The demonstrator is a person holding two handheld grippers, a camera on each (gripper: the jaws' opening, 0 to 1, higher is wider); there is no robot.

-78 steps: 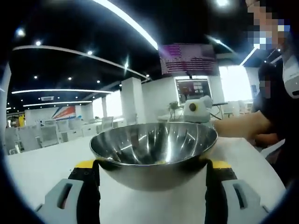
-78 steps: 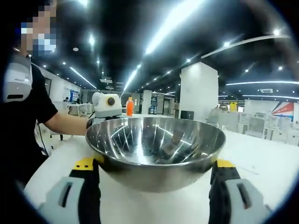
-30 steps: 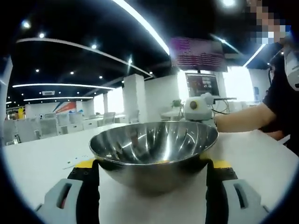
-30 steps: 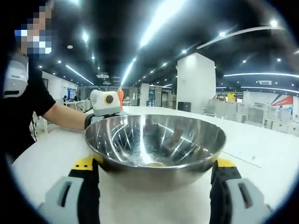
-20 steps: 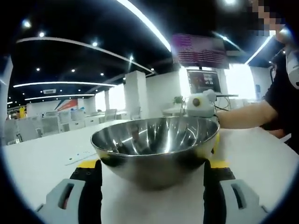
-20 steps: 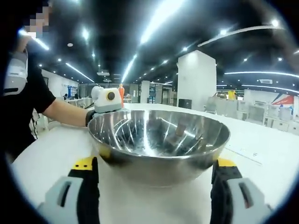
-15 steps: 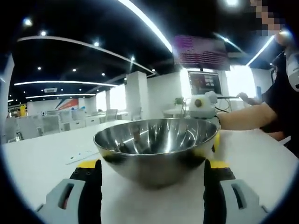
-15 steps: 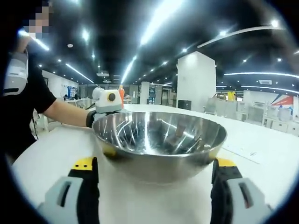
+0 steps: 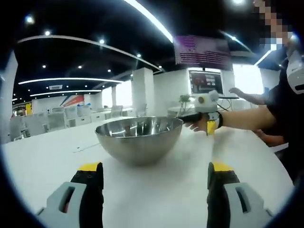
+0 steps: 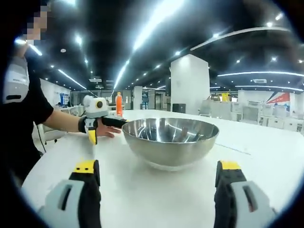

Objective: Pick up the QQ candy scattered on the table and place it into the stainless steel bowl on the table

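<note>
The stainless steel bowl (image 9: 138,142) stands upright on the white table (image 9: 156,194), a short way beyond my left gripper (image 9: 155,167), which is open with nothing between its yellow-tipped jaws. From this low angle the bowl's wall hides its bottom. In the right gripper view the same bowl (image 10: 170,140) sits ahead of my right gripper (image 10: 157,167), also open and holding nothing. Each gripper appears in the other's view, held in a hand beside the bowl's rim: the right gripper (image 9: 197,118) and the left gripper (image 10: 102,122). Neither touches the bowl.
The person's dark-sleeved arm and torso (image 9: 285,114) stand at the table's edge (image 10: 28,118). An orange bottle (image 10: 118,104) stands far back. A thin pale strip (image 9: 87,147) lies on the table beside the bowl. A monitor (image 9: 204,81) is behind.
Both grippers have pulled back from the bowl, which earlier sat close between their jaws. It now rests further off on the table and looks smaller in both views.
</note>
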